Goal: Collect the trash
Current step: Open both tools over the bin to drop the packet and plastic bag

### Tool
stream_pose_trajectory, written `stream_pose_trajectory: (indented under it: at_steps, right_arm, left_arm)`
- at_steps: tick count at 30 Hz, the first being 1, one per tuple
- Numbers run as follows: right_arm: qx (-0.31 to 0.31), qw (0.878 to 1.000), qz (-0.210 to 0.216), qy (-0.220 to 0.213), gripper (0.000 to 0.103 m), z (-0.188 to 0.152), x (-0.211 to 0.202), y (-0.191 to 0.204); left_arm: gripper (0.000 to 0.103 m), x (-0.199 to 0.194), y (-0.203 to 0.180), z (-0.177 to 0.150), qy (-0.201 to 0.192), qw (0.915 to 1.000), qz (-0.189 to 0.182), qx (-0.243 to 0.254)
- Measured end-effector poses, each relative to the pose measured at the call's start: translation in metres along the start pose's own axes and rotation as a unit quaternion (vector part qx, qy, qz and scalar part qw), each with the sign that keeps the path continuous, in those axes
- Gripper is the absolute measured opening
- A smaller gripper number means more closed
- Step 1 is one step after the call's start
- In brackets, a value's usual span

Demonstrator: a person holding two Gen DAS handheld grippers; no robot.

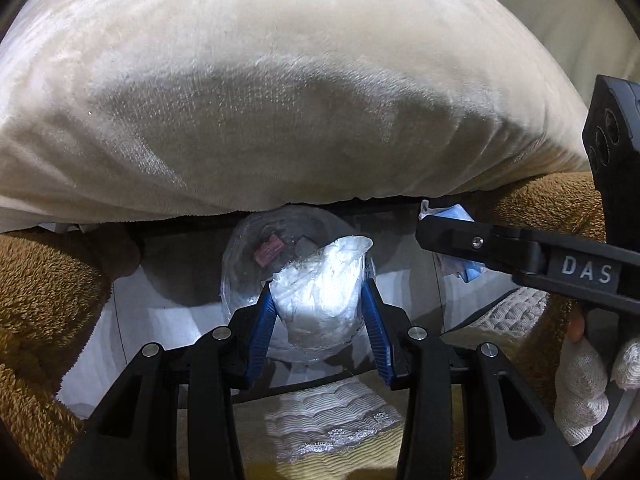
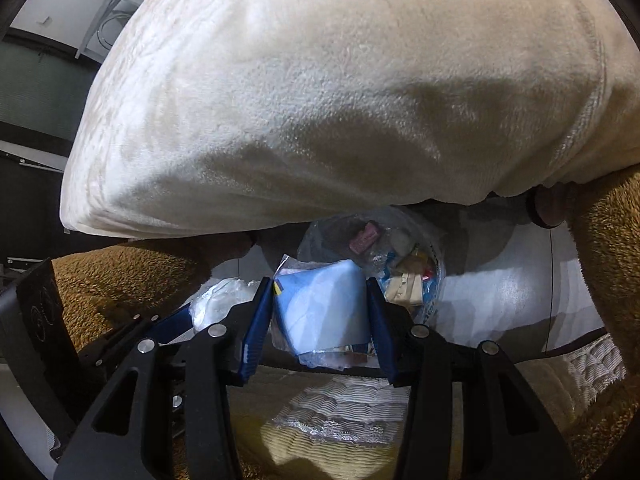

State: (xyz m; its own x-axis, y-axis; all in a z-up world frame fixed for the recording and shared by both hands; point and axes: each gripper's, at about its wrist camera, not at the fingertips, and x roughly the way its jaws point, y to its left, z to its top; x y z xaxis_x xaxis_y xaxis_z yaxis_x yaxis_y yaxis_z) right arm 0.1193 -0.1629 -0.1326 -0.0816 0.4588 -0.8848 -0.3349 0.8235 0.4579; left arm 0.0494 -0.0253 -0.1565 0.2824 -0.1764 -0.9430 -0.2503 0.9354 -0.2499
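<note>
The clear plastic trash bag, already part-filled with scraps, lies on the floor straight ahead of and below both tongs, mouth towards us. Our left tongs pinch a crumpled white plastic wrapper; our right tongs clamp a pale blue folded packet. We judge the left nearer the mouth.

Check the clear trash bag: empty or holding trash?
Holding trash: the clear trash bag shows a pink wrapper and mixed scraps through its plastic.

My view: home bedroom. Cream plush pillow fills upper frame, brown fleece blanket at sides, quilted mattress bottom centre.
</note>
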Motion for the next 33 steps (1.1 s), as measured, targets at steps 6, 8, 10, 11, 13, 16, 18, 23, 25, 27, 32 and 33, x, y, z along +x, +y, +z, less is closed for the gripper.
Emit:
stream_pose_trajectory:
  at_steps: [6, 8, 10, 11, 13, 16, 18, 23, 25, 27, 32, 33]
  right_arm:
    - [-0.009, 0.999, -0.027, 0.023, 0.046, 0.003, 0.019, 0.004]
    - [-0.005, 0.999, -0.03, 0.026, 0.046, 0.004, 0.022, 0.001]
    - [-0.003, 0.999, -0.032, 0.032, 0.046, 0.004, 0.026, -0.001]
    - [-0.004, 0.999, -0.031, 0.033, 0.046, 0.003, 0.027, 0.0]
    - [-0.009, 0.999, -0.032, 0.035, 0.046, 0.003, 0.029, 0.0]
    - [-0.005, 0.999, -0.029, 0.037, 0.047, 0.002, 0.029, -0.005]
    - [-0.003, 0.999, -0.027, 0.035, 0.047, 0.003, 0.03, -0.006]
    - [0.015, 0.999, -0.023, 0.02, 0.063, 0.006, 0.026, -0.011]
    - [0.021, 0.999, -0.019, 0.017, 0.063, 0.007, 0.023, -0.013]
    - [0.021, 0.999, -0.021, 0.012, 0.063, 0.006, 0.021, -0.013]
    - [0.008, 1.0, -0.019, -0.011, 0.063, 0.001, 0.008, -0.008]
    - [0.003, 1.0, -0.016, -0.019, 0.063, -0.001, 0.004, -0.006]
  left_arm:
    - [0.042, 0.011, 0.001, 0.002, 0.017, 0.9998, 0.003, 0.005]
    - [0.042, 0.012, 0.0, 0.002, 0.017, 0.9998, 0.0, 0.008]
    - [0.042, 0.014, 0.002, 0.001, 0.02, 0.9998, 0.001, 0.005]
    - [0.042, 0.015, 0.004, 0.001, 0.022, 0.9998, 0.001, 0.002]
    - [0.043, 0.018, 0.008, 0.0, 0.026, 0.9997, 0.0, -0.002]
    - [0.044, 0.02, 0.01, -0.001, 0.03, 0.9995, 0.005, -0.003]
    - [0.045, 0.02, 0.011, -0.001, 0.029, 0.9995, 0.004, -0.008]
    - [0.074, 0.015, 0.013, 0.0, 0.014, 0.9997, 0.009, -0.02]
    - [0.074, 0.013, 0.012, 0.0, 0.007, 0.9998, 0.009, -0.016]
    - [0.074, 0.011, 0.011, -0.001, 0.002, 0.9999, 0.007, -0.01]
    - [0.074, -0.005, 0.01, -0.002, -0.03, 0.9995, 0.0, -0.006]
    - [0.074, -0.009, 0.01, -0.003, -0.04, 0.9992, 0.001, -0.005]
